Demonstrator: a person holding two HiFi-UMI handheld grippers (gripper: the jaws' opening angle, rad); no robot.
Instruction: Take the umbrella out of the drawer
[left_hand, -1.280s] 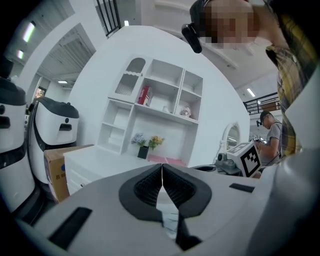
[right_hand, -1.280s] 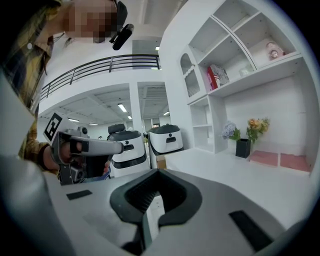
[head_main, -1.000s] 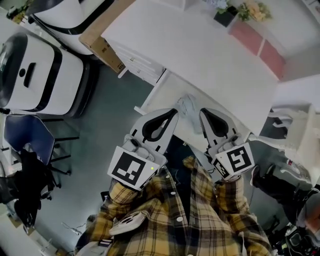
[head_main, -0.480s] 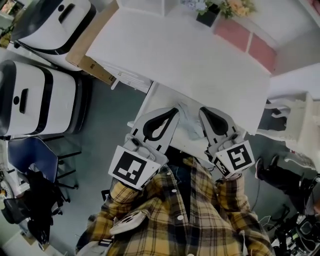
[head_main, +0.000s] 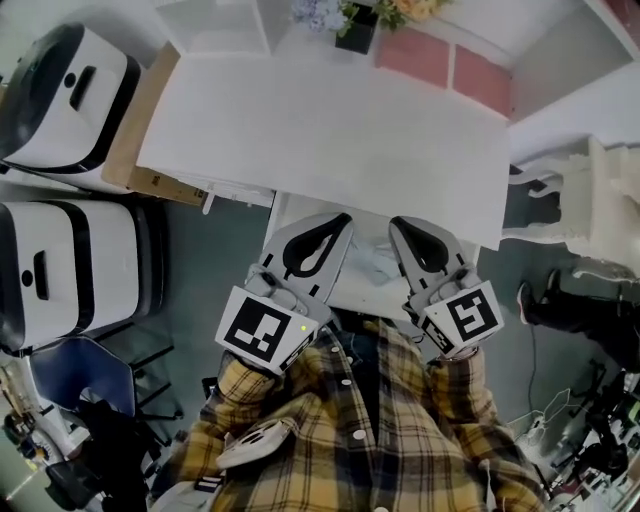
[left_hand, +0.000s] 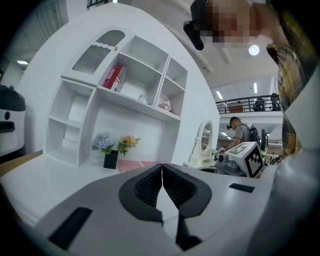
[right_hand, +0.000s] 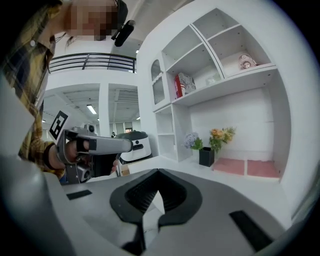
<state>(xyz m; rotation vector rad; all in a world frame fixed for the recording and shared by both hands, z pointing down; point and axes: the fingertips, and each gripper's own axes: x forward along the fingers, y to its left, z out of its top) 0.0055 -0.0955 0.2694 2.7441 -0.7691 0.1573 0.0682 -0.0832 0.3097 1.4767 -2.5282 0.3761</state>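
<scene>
In the head view a pale, folded umbrella (head_main: 376, 263) lies in the open white drawer (head_main: 285, 207) under the desk's front edge. My left gripper (head_main: 340, 219) and my right gripper (head_main: 398, 223) hover side by side over the drawer, the umbrella below and between them. Both are shut with nothing in them. The left gripper view has its black pads meeting at the tips (left_hand: 161, 166), pointing level over the desk. The right gripper's tips (right_hand: 158, 171) are also pressed together, and the left gripper (right_hand: 95, 145) shows beside it. Neither gripper view shows the umbrella.
A white desk (head_main: 320, 130) carries a flower pot (head_main: 356, 27) and a pink mat (head_main: 445, 62) at its back. Two white machines (head_main: 60, 100) and a cardboard box (head_main: 130, 150) stand left. An ornate white stand (head_main: 570, 200) is right. Shelves (left_hand: 140, 80) rise behind the desk.
The head view has swung, so the desk has turned and slid up and left. Both shut grippers moved sideways along the drawer; the umbrella now lies lower between them.
</scene>
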